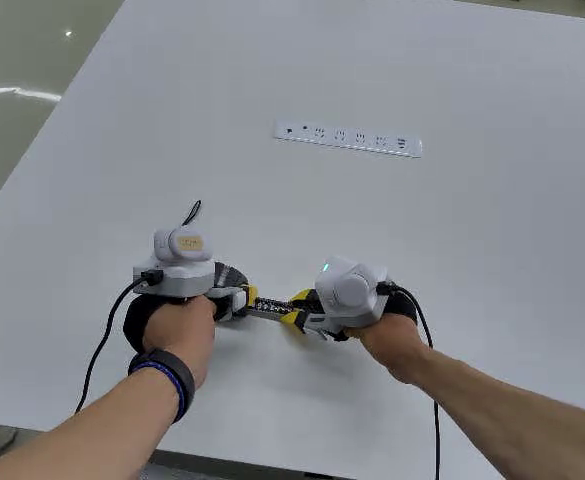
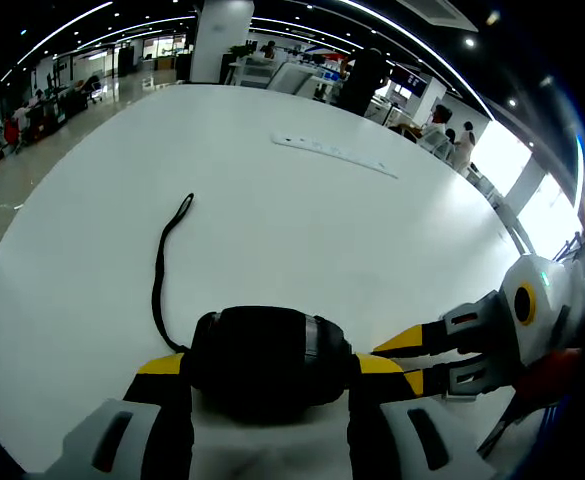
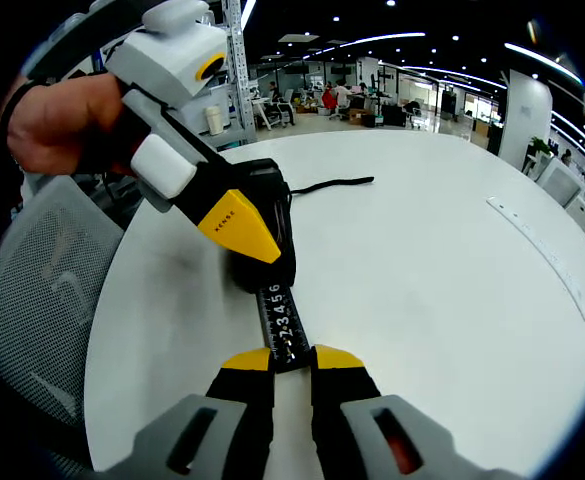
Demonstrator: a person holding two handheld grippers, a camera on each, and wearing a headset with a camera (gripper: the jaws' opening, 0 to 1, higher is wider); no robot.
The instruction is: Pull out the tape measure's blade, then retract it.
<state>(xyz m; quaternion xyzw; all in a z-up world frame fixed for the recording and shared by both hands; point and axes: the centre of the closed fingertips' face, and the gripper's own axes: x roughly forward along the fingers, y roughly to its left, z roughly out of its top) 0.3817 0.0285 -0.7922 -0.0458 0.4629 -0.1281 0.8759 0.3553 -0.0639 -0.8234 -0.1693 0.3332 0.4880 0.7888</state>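
Where the white surface comes nearest the person, the left hand, with a dark wristband behind it, holds the left gripper low and pointing right. Its yellow-tipped fingers are closed against two opposite sides of the black tape measure, clamping the case between them. A thin black strap trails from the case across the surface. From the case's right side a short length of blade runs out, dark with pale numbers; whether it touches the surface cannot be told. The right gripper faces the left one, and its fingers are nearly together, pinching the blade's free end between their yellow tips. The right hand holds that gripper. The two grippers sit near each other, joined by the short stretch of blade. Farther back, well apart from the tape measure, a white power strip lies flat.
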